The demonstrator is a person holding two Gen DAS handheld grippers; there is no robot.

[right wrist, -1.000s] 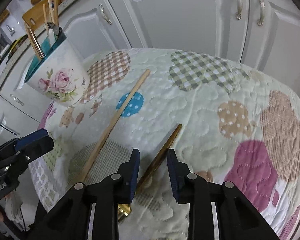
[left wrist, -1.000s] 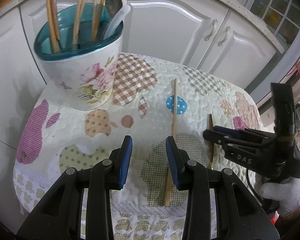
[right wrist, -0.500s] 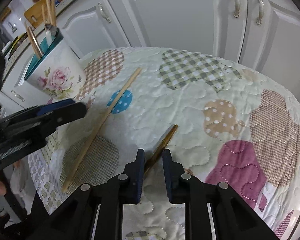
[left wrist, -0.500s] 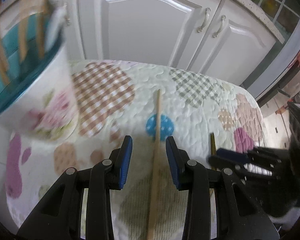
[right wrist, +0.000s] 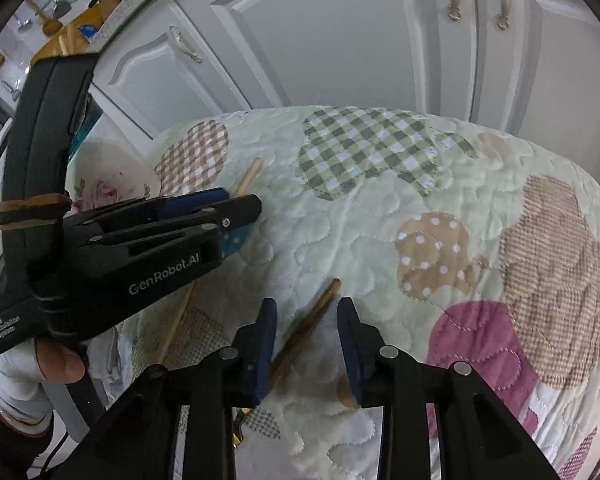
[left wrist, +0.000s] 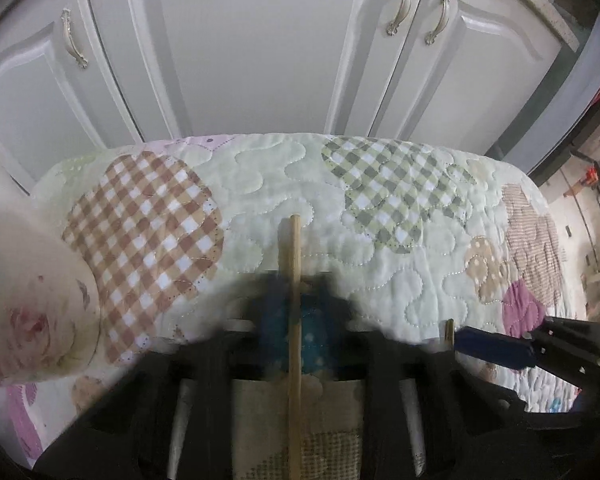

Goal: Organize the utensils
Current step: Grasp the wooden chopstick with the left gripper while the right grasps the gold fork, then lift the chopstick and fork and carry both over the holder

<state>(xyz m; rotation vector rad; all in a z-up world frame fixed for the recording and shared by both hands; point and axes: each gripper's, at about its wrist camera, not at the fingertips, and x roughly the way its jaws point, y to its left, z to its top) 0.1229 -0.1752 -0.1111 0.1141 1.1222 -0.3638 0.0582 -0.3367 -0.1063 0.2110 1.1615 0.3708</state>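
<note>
A wooden chopstick (left wrist: 294, 320) lies on the patchwork quilt (left wrist: 380, 208); my left gripper (left wrist: 296, 312) is blurred with motion, its jaws to either side of the stick. In the right wrist view the left gripper (right wrist: 236, 208) sits over the same chopstick (right wrist: 249, 174). My right gripper (right wrist: 306, 332) is open, its fingers either side of a gold-handled utensil (right wrist: 312, 316) lying on the quilt. The floral holder cup (left wrist: 28, 304) stands at the left, also partly seen in the right wrist view (right wrist: 112, 184).
White cabinet doors (left wrist: 260, 60) stand close behind the quilted surface. The right gripper's blue tip (left wrist: 496, 346) and the gold utensil's end (left wrist: 449, 328) show at the right in the left wrist view. The quilt's edges drop off at left and right.
My left gripper moved forward and down over the chopstick, and the cup slid to the view's left edge. My right gripper opened wider around the gold utensil's handle.
</note>
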